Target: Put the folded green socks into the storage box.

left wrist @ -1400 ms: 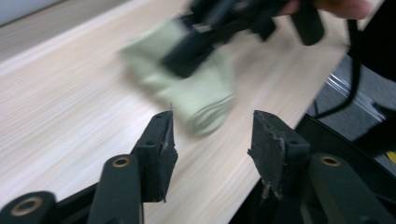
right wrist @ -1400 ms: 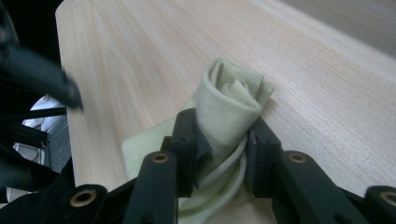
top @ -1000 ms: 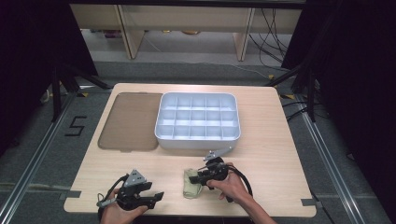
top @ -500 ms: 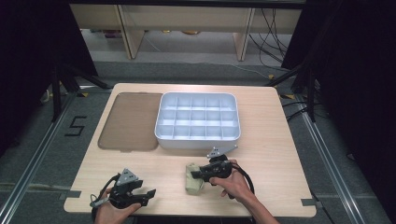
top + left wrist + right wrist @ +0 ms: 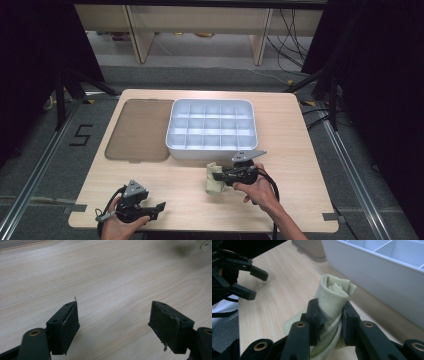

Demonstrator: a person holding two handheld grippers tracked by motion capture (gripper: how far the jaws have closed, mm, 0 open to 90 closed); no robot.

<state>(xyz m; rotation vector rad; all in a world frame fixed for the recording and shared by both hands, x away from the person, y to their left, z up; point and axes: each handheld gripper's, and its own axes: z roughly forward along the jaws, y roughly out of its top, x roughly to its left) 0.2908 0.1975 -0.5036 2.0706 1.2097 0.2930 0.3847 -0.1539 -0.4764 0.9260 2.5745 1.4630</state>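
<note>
So the thing to look at here is the rolled-up pale green sock [image 5: 333, 296] and where it sits relative to the white divided tray [image 5: 212, 126]. The right gripper [image 5: 223, 176] has its jaws pinching the roll around its middle, and in the right gripper view the roll's long axis runs up and out past the jaw tips, with the coiled end pointing roughly toward the tray wall [image 5: 372, 270]. From the high view the sock [image 5: 214, 178] is near the front edge of the tray, just off its near wall, low over the bench [image 5: 300, 165]; I can't tell if its lower end touches the wood or not. My guess is it's headed for one of the compartments, so the move would be a short lift up and forward over that wall. The right hand is obviously the nearer one. The left gripper [image 5: 159, 208] is well apart near the front-left of the bench, jaws spread wide with nothing between them but bare wood. The brownish lid [image 5: 137, 131] lies flat just beside the tray on its left, out of the way.
</note>
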